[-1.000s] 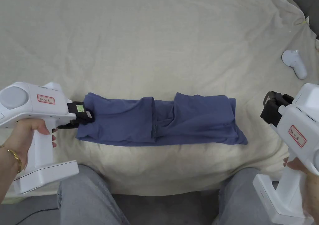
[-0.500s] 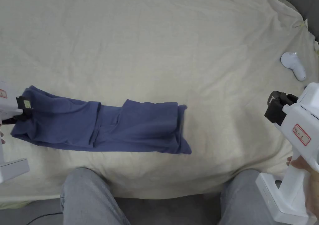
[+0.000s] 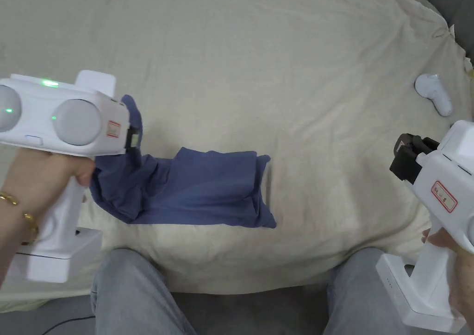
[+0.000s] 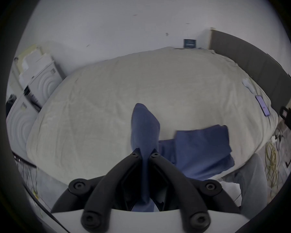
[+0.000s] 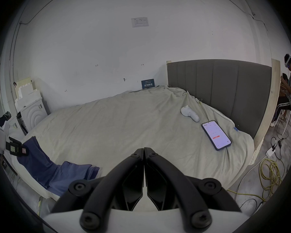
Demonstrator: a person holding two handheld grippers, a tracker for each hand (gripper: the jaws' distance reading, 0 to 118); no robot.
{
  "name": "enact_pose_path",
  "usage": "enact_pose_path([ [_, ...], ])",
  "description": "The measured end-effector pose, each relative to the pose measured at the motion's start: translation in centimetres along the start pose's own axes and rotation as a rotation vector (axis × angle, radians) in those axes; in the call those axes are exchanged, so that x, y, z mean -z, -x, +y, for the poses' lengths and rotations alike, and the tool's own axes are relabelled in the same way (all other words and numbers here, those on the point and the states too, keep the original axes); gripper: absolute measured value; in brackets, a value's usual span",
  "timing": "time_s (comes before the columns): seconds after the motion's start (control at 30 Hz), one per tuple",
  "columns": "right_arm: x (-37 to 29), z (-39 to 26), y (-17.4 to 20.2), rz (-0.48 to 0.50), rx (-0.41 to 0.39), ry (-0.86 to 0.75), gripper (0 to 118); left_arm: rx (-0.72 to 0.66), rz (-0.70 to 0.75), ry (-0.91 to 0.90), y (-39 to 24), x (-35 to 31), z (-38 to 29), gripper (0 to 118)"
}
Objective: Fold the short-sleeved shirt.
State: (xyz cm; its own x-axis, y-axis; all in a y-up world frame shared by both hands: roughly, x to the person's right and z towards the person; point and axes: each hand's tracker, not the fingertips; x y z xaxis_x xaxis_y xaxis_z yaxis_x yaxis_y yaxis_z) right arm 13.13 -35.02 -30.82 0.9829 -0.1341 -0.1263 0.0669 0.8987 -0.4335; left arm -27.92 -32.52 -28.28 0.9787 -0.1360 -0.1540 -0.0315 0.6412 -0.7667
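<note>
While the left gripper (image 4: 145, 154) pinches the shirt's (image 3: 203, 192) raised left end, its length runs rightward along the bed (image 3: 277, 62); the right gripper (image 5: 144, 150), closed and empty, hovers well apart.

A white controller (image 5: 189, 113) lies on the cream-sheeted bed (image 3: 277, 72), ahead and to the right of the right hand-held gripper (image 5: 144, 150). A lit phone (image 5: 215, 135) lies just nearer. A grey headboard (image 5: 217, 88) stands behind them; yellow cable (image 5: 270, 174) coils on the floor at right.

Bedroom, bed (image 5: 124, 124), padded headboard (image 5: 217, 88)
</note>
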Motion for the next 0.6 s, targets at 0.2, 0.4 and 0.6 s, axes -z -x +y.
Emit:
enact_pose_path([
  [0.2, -0.5, -0.3, -1.4, -0.027, 0.021, 0.0, 0, 0.001, -0.145, 0.027, -5.3, 1.5, 0.1, 2],
  [0.4, -0.8, -0.7, -2.5, -0.052, 0.035, 0.009, 0, -0.049, -0.281, 0.095, -10.7, 5.2, 0.2, 2],
  [0.6, -1.0, -0.9, -3.4, -0.078, 0.045, 0.017, 0, -0.031, -0.305, 0.162, -14.9, 9.2, -0.8, 2],
])
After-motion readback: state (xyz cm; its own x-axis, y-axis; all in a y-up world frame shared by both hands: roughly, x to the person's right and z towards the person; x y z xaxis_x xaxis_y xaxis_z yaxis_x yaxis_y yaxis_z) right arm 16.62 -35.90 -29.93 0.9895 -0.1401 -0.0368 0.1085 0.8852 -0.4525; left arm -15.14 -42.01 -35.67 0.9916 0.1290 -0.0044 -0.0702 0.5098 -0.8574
